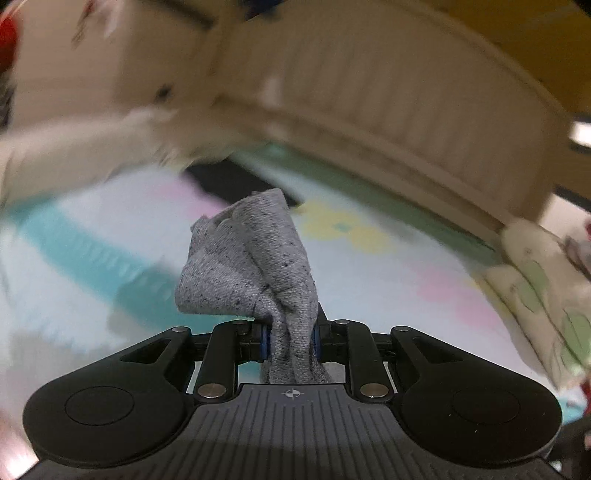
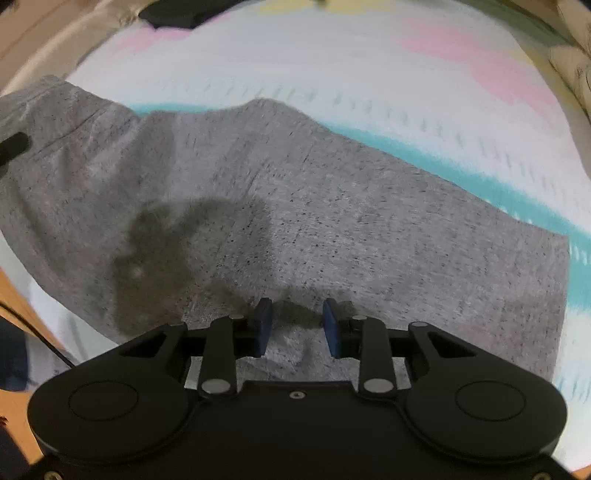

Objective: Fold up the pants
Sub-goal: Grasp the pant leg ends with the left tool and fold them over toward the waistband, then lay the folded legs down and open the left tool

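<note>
Grey speckled knit is what both cameras show up close. Left wrist view, bottom centre: left gripper (image 1: 290, 341) is clamped on a bunched wad of the pants (image 1: 255, 269), blue pads (image 1: 263, 341) pressing it from both sides. Fabric runs down through the jaws toward the gripper body and stands up above them in a twisted peak, mid-frame. That bunch is clear of the bedsheet (image 1: 388, 266) behind it.

Right wrist view: right gripper (image 2: 297, 328) points steeply down at the rest of the pants (image 2: 332, 206), which lie spread flat across the middle of the frame, left edge to lower right. Jaws stand partly apart; a small raised ridge of fabric sits between the blue pads (image 2: 264, 325), but they are not pressing it. Gripper shadow falls on the cloth, centre left.

Further out: the sheet under the pants is white with a teal band (image 2: 498, 184) along the far edge of the fabric and pink patches toward the top of the frame. A black object (image 2: 173, 13) sits at the top left edge, too blurred to identify.

Left view, far: a beige ribbed headboard (image 1: 406, 110) arcs across the upper half, a floral pillow (image 1: 546, 288) lies at the right edge. Heavy motion blur on the background.
</note>
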### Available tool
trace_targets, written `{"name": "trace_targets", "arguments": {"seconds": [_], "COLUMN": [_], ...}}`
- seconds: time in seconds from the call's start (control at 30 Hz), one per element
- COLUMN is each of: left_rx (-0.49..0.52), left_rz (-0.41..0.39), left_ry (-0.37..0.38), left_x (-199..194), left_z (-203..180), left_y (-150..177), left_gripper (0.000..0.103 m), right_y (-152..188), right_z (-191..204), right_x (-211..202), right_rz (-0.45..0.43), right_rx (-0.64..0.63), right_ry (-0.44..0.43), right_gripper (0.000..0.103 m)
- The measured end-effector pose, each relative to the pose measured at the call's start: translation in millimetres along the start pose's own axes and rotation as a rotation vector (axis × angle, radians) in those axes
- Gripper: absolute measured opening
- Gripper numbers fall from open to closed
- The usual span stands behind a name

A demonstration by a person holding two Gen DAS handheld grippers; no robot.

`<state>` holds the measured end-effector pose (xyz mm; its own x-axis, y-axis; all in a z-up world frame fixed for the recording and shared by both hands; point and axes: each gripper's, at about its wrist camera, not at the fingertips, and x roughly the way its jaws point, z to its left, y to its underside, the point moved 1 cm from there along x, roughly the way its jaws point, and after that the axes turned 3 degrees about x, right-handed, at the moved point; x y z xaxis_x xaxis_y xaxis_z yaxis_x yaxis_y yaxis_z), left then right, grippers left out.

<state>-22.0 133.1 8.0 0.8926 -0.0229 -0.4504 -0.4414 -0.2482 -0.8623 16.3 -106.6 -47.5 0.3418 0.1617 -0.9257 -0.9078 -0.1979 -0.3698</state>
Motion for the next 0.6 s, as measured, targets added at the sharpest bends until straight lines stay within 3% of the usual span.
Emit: {"name": "trace_targets", "arguments": {"seconds": [0.13,0.27,0.4,0.5,0.53,0.6], "left_rx": [0.187,0.367,0.495,0.571,0.598,0.655], "left_rz": [-0.074,-0.089,0.049,0.271,0.335,0.353], "left_ry": [0.079,0.18,0.288,0.388,0.401,0.377], "left_x": [-17.7,-17.9,13.1,48.1,55.3,56.8], "left_z": [-75.1,-157.8,-228.6,-269.4,-279.0,-292.0], "left_y": [-10.7,8.1,59.2,107.4,123.0,143.4], "left_gripper": [0.019,0.02,0.026,0.027,0.03,0.037], "right_y": [-5.7,-7.3,1.0,11.8,15.5,23.9], "right_z": [-33.8,-82.7,-136.5,-173.1,-183.1,-201.9], "right_x": [-23.0,-47.7,-71.5,-84.3,-88.0,-95.0], "right_rz": [-0.046,-0.097,-0.144,-0.173,-0.18,-0.193], "right_rx": [0.108,0.259,0.409,0.498,0.52,0.562], "right_ry": [0.017,0.044,0.109,0.217,0.251,0.296], "right_gripper": [0.04,0.04,0.041,0.043,0.046,0.046]}}
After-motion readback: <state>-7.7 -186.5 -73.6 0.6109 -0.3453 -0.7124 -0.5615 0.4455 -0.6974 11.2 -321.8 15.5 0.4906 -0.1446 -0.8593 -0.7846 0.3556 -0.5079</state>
